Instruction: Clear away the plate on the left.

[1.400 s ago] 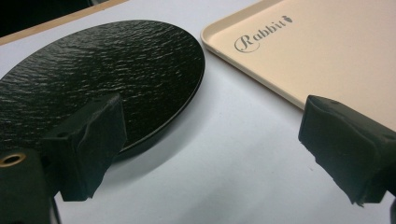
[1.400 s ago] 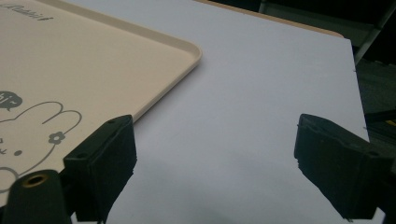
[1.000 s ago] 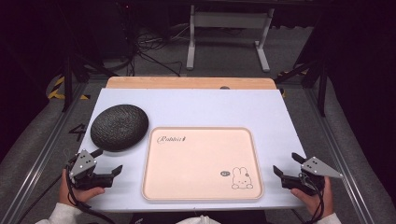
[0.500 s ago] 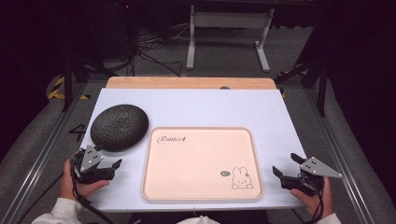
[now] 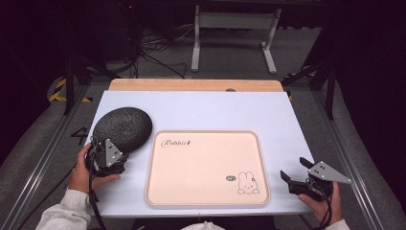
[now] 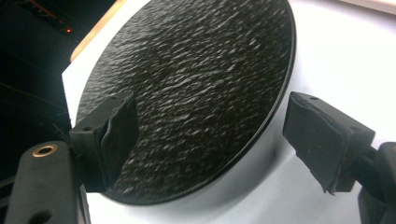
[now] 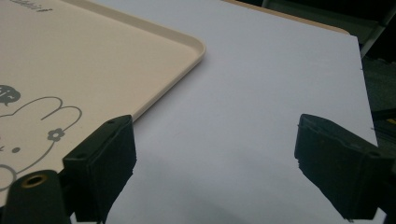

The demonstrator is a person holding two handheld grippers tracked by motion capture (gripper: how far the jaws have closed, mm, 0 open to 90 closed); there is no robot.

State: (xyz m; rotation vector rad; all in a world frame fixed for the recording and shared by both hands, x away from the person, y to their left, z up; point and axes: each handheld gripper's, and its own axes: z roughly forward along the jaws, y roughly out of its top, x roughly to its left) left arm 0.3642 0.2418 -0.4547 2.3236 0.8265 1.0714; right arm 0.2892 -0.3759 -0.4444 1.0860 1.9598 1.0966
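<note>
Left gripper [image 5: 106,155] is held low at the near rim of the black plate [image 5: 122,129], which sits on the white table [image 5: 215,112] left of the pink tray [image 5: 206,167]. Its jaws have just been closing a bit yet stand spread, one over the plate's rim, one beside it, pads not pressing. Since a second ago the left hand [image 5: 82,171] has slid right, up to the plate. Right gripper [image 5: 306,179] sits unmoved by the tray's near right corner, jaws spread wide over bare table.
</note>
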